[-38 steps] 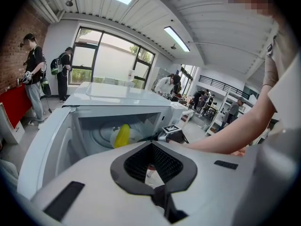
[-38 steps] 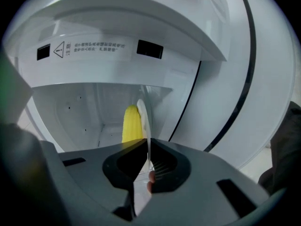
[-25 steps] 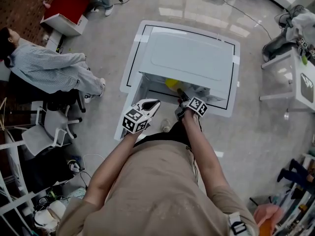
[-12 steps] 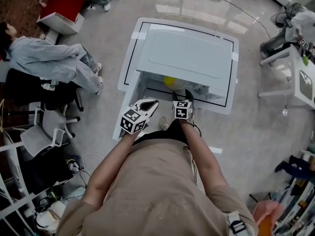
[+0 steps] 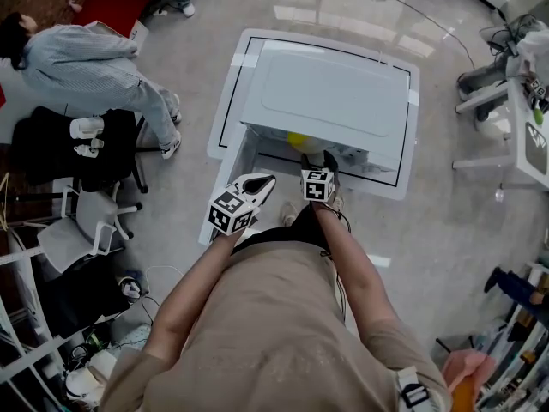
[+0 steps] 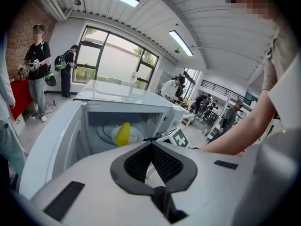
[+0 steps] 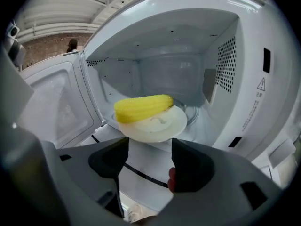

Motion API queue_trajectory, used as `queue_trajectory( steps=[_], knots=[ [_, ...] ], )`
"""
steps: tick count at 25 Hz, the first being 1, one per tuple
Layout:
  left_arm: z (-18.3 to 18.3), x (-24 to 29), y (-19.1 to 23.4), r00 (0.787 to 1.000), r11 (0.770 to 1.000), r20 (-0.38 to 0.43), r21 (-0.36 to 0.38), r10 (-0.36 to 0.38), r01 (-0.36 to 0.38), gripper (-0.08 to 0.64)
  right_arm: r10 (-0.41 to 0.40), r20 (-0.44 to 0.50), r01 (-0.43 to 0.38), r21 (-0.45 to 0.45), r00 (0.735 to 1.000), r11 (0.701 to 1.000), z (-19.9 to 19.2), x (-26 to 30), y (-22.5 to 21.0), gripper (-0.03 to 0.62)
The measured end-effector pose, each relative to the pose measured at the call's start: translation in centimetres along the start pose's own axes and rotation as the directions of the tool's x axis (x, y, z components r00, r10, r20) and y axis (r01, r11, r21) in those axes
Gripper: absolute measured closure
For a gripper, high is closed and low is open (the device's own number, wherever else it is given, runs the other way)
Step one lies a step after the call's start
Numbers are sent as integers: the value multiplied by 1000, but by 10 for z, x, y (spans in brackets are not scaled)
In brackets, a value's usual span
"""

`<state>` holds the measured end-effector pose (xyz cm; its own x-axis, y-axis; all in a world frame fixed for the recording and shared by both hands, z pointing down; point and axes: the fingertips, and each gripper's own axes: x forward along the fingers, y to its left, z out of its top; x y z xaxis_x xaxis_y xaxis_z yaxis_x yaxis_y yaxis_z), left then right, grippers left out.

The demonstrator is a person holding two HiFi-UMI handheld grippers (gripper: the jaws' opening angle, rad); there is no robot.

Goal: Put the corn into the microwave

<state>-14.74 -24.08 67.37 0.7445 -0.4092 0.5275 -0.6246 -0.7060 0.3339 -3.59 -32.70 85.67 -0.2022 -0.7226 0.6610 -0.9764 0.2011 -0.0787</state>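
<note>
The corn (image 7: pixel 143 107) is a plump, bright yellow cob with fine rows of kernels. It lies crosswise on a white plate (image 7: pixel 157 126) inside the open microwave (image 7: pixel 225 55). From above, the microwave's roof hides all but a yellow sliver of it. My right tongs (image 7: pixel 148 159) stand wide apart and empty. The corn sits beyond them, clear of both pads and a little left of the gap. My left tongs (image 6: pixel 151 147) are closed on nothing, outside the microwave by the open door (image 7: pixel 56 107), well apart from the corn.
</note>
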Motion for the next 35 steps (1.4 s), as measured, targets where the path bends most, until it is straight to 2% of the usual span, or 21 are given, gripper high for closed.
queue_trajectory(
  steps=[22,28,32,35],
  knots=[
    [13,-6,0,999,1000,33,-6,-14,15,555,-63,-40,62,-17,997,998,29,26,-10,314],
    [16,-9,-1,998,1000,56,-16,-9,10,555,-55,-27,54,-41,998,998,36,21,-11,314],
    [17,-15,-5,996,1000,84,-27,-4,6,555,-26,3,26,23,1000,999,37,-3,-9,314],
    [21,-19,-5,993,999,118,-44,-1,6,555,15,49,-18,75,999,997,52,-38,-2,314]
  ],
)
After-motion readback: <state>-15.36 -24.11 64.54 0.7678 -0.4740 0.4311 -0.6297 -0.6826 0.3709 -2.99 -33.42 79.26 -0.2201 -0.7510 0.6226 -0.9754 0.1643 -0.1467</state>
